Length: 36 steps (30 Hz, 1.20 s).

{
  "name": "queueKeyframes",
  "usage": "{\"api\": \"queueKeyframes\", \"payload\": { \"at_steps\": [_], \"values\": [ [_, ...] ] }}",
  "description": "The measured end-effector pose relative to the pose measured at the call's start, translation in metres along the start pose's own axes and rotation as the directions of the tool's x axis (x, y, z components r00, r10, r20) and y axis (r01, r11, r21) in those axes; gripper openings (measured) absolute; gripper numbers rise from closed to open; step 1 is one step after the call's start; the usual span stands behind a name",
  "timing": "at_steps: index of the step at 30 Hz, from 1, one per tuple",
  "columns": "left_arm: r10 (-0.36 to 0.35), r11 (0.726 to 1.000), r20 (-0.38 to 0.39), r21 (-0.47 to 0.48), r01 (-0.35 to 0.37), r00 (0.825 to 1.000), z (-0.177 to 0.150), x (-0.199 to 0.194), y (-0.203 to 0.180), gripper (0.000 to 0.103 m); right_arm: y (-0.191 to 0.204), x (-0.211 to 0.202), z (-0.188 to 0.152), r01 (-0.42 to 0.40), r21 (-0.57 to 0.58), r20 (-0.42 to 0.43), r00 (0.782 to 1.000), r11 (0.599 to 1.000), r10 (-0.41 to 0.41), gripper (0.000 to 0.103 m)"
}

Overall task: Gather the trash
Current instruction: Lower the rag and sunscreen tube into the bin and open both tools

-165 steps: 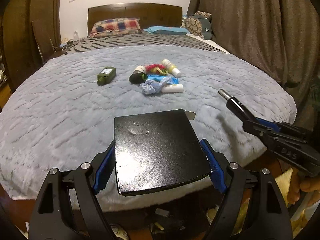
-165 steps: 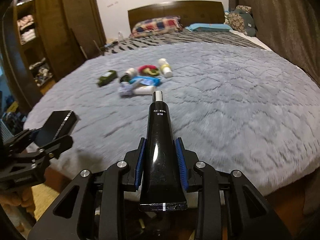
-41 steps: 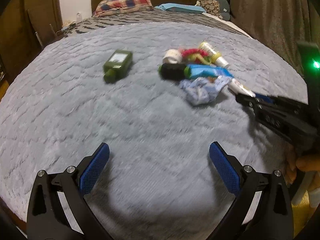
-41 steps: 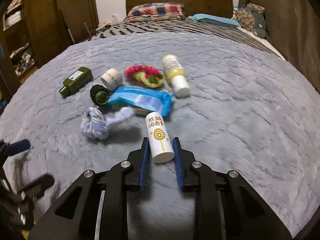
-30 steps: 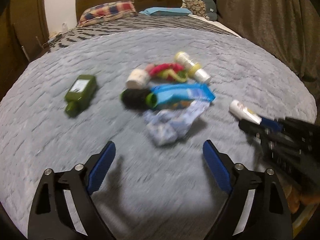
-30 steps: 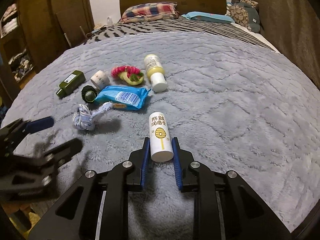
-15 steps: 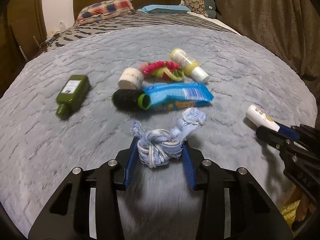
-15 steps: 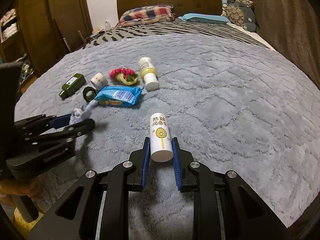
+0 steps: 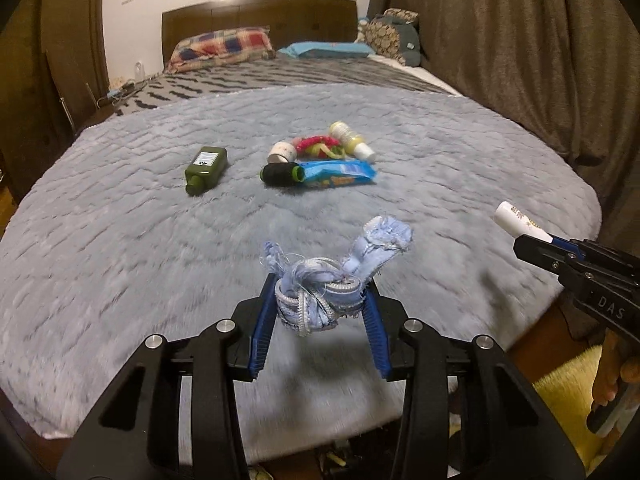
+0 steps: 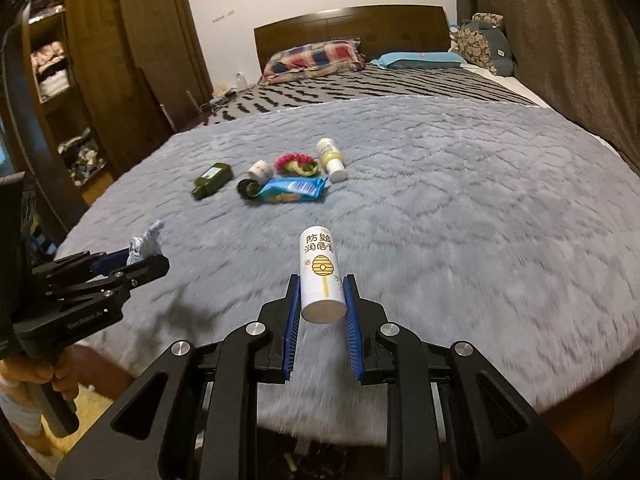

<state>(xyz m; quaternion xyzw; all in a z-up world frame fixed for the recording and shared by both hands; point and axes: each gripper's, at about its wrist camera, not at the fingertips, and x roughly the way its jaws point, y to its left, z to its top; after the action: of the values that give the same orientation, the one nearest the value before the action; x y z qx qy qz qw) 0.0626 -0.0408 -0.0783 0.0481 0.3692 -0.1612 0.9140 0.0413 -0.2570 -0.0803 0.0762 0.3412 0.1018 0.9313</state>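
Note:
My left gripper (image 9: 320, 300) is shut on a knotted pale-blue rag (image 9: 332, 280) and holds it above the near edge of the grey bed cover (image 9: 120, 240). A white tube with a yellow beehive print (image 10: 322, 276) is clamped in my right gripper (image 10: 322, 300), also lifted off the cover. Each gripper shows in the other's view: the right one (image 9: 532, 240) with its tube at the right, the left one (image 10: 132, 264) with the rag at the left. Still lying mid-bed are a green bottle (image 9: 206, 170), a black spool (image 9: 280, 174), a blue wrapper (image 9: 340, 172), a small white jar (image 9: 282, 152), a pink-green scrunchie (image 9: 320, 146) and a yellow bottle (image 9: 352, 142).
Pillows (image 9: 224, 48) and a wooden headboard (image 9: 260, 20) stand at the far end. Brown curtains (image 9: 520, 40) hang on the right, and a wardrobe with shelves (image 10: 80, 80) is on the left. Small scraps lie on the floor (image 10: 292, 460) below the bed's near edge.
The left gripper closed on the blue rag and lifted it back toward the bed's near edge. The right gripper pulled back the same way with the white tube, so the pile looks farther off.

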Motion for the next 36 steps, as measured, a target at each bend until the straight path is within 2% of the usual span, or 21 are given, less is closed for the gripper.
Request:
{"api": "queueKeyframes", "payload": {
  "at_steps": [4,9,15,19,27,36],
  "values": [
    [-0.017,1.000,0.021,0.020,0.016,1.000,-0.027,-0.026,-0.014,0.039,0.014,-0.020,-0.029,-0.006,-0.031,-0.018,1.000,1.000,0.006,0.022],
    [-0.054,0.998,-0.004,0.033,0.054,0.999,-0.063,-0.042,-0.029,0.039,0.025,-0.034,-0.063,-0.033,-0.019,-0.059,0.998,0.999,0.032,0.022],
    [-0.058,0.998,-0.064,0.027,0.060,0.996,-0.102,-0.043,-0.035,0.039,0.028,-0.028,-0.091,-0.040,-0.001,-0.121,0.992,0.999,0.040,0.022],
    [-0.061,0.998,-0.131,0.007,0.063,0.990,-0.127,-0.029,-0.031,0.039,0.030,-0.015,-0.109,-0.027,0.002,-0.185,0.982,1.000,0.027,0.022],
    [-0.082,0.997,-0.280,-0.021,0.079,0.956,-0.167,0.015,-0.029,0.039,0.034,0.019,-0.140,-0.037,0.012,-0.317,0.948,0.999,0.039,0.022],
    [-0.124,0.992,-0.412,-0.054,0.112,0.903,-0.199,0.058,-0.032,0.039,0.026,0.060,-0.168,-0.022,0.053,-0.442,0.896,0.998,0.043,0.022]
  ]
}}
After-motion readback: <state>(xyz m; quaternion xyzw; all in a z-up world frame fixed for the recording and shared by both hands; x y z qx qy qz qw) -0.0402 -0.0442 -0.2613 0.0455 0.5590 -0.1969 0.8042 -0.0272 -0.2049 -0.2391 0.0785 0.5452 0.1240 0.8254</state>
